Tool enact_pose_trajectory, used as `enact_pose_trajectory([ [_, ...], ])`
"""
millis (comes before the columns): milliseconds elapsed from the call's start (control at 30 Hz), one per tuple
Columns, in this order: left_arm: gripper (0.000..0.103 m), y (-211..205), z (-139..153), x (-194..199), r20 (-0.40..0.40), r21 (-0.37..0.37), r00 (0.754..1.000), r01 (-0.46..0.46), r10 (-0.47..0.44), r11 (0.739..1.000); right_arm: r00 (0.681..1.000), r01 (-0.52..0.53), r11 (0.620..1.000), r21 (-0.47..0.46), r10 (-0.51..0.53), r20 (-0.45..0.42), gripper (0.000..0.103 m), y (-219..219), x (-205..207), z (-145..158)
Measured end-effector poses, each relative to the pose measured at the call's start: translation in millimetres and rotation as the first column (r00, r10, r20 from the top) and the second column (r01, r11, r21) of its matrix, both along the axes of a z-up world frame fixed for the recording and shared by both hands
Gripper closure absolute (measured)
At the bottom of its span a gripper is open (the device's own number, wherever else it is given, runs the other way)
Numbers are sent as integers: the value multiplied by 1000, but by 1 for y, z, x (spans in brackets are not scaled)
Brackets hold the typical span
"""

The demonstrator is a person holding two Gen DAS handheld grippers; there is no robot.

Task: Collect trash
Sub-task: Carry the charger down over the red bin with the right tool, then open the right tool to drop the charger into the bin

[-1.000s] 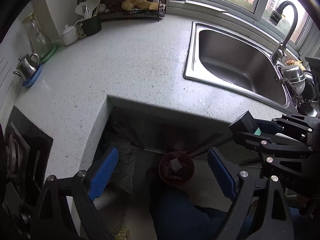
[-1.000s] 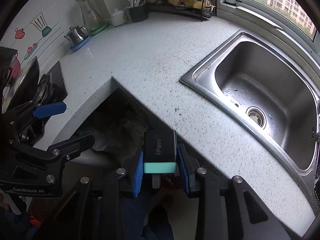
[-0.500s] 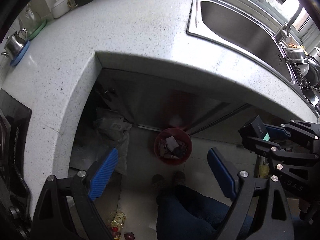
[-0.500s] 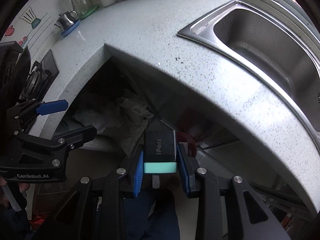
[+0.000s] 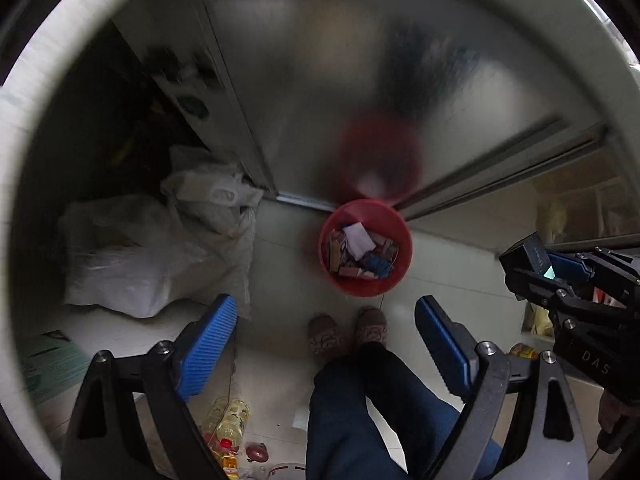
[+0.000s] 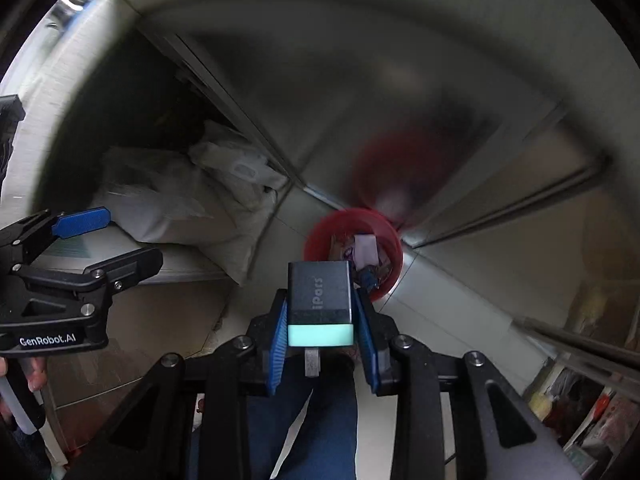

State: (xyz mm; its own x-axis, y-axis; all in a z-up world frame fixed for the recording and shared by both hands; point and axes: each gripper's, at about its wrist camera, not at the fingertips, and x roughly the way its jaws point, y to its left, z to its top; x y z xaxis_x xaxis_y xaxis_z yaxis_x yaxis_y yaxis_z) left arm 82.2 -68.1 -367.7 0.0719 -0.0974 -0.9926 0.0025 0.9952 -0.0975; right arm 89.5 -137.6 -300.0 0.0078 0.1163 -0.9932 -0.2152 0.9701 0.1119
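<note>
The right gripper (image 6: 322, 320) points down at the floor and is clenched on a small dark box (image 6: 320, 300) with a mint-green end, its blue pads pressing on both sides of it. In the right wrist view the box sits in front of a red bin (image 6: 390, 240), hiding the bin's near-left edge. From the left wrist camera the same box (image 5: 528, 258) shows at the right edge, held to the right of the bin (image 5: 366, 286) and apart from it.

The left gripper (image 5: 326, 350) also points down, its jaws spread wide with nothing between them; its blue pads (image 5: 208, 346) frame the floor below.

The bin stands on the pale tiled floor (image 5: 280, 264), close against the foot of a shiny cabinet front (image 5: 320, 80) that gives back a blurred red reflection of it. Inside lie scraps of paper and wrappers (image 5: 360, 252).

Left of the bin, white plastic bags (image 5: 160, 248) slump in a dark open space under the tabletop (image 5: 12, 128). The person's slippers (image 5: 348, 330) and dark-blue trouser legs (image 5: 360, 412) are just below the bin. Bottles (image 5: 230, 420) lie on the floor near the lower edge.
</note>
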Motion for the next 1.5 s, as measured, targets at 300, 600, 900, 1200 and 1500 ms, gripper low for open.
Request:
enact_pose_trajectory([
  [300, 13, -6, -104, 14, -50, 19, 997, 60, -59, 998, 996, 43, 999, -15, -44, -77, 74, -3, 1, -109],
  [600, 13, -11, -179, 23, -89, 101, 991, 107, -98, 989, 994, 51, 999, -8, -52, -99, 74, -21, 0, -183],
  [900, 13, -17, -229, 26, -130, 102, 988, 98, -84, 990, 993, 47, 999, -12, -48, -111, 74, -33, 3, -227],
  [1200, 13, -17, -240, 28, -159, 82, 987, 53, -40, 995, 992, 28, 1000, 3, -28, -127, 73, -35, 7, -238],
  [1500, 13, -19, -226, 28, -131, 74, 990, 63, -52, 995, 995, -47, 999, 8, 47, -88, 48, -22, 3, -225],
])
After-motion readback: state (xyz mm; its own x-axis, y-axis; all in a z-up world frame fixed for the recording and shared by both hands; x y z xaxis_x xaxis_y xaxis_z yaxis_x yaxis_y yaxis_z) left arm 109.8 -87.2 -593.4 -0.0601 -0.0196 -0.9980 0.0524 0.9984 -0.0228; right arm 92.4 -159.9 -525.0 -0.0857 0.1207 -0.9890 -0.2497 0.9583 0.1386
